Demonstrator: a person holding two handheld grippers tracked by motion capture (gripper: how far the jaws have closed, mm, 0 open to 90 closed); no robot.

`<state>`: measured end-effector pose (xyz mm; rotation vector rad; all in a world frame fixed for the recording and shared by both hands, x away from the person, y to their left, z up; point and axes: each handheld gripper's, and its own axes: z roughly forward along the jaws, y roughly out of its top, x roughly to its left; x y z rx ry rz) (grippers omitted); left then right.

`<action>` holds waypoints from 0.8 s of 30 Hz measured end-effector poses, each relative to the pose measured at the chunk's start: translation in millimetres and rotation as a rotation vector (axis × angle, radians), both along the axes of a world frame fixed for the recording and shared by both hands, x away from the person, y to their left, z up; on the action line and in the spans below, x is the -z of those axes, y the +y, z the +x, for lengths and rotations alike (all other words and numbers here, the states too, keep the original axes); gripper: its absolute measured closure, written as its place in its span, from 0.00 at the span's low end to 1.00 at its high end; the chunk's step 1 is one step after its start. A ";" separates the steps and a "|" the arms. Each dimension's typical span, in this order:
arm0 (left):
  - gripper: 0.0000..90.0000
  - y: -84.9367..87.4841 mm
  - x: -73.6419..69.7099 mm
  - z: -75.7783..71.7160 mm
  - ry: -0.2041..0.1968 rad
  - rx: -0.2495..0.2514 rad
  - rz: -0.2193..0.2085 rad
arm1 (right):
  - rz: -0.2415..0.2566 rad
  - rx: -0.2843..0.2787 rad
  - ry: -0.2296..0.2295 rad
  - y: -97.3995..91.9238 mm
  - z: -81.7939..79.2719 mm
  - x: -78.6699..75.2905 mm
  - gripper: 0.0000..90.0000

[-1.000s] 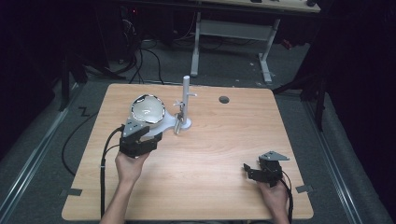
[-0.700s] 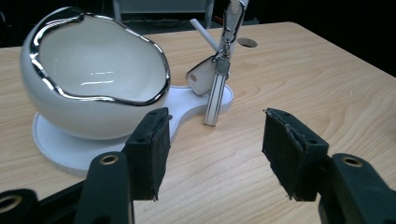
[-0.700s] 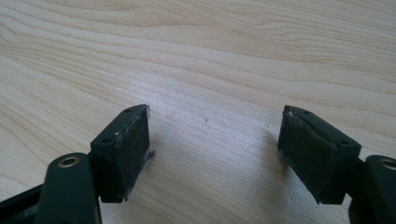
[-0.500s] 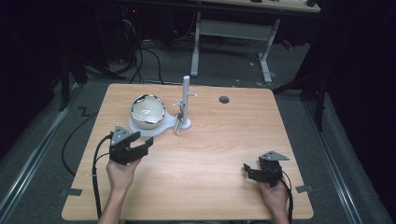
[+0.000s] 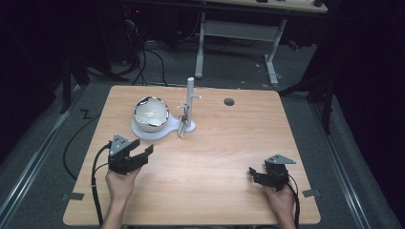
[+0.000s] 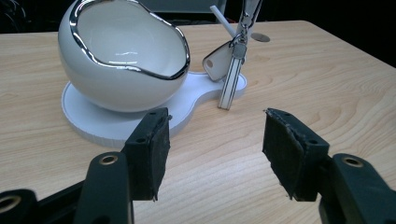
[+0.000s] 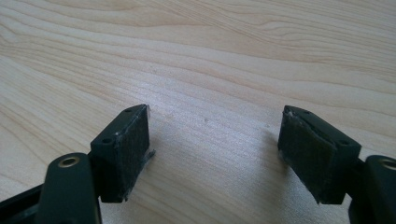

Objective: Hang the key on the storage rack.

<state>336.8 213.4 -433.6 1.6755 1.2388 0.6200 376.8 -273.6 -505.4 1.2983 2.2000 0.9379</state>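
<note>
From above, the left gripper (image 5: 138, 153) sits low over the wooden table (image 5: 229, 143), jaws apart and empty, aimed at two o'clock; the white bowl (image 5: 151, 113) is at its one o'clock. The right gripper (image 5: 257, 174) points to nine o'clock, jaws apart, empty. In the left gripper view, keys (image 6: 231, 65) hang just beside the bowl (image 6: 121, 56). In the right gripper view, bare wood lies between the spread jaws.

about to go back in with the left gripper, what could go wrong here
The white bowl sits tilted on its white base, so a nudge from the left gripper might roll it off. The keys hang loose from the post; brushing them may set them swinging or tip the stand.
</note>
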 end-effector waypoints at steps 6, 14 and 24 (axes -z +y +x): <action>0.45 3.1 10.8 -3.7 0.021 -0.012 0.021 | 0.000 0.001 0.000 0.0 -0.1 0.0 0.28; 0.44 8.6 20.0 -4.6 0.036 -0.033 0.009 | 0.000 0.001 0.000 0.0 -0.1 0.0 0.28; 0.44 13.0 33.9 -4.6 0.076 -0.058 0.029 | 0.000 0.002 0.000 0.1 -0.2 0.0 0.28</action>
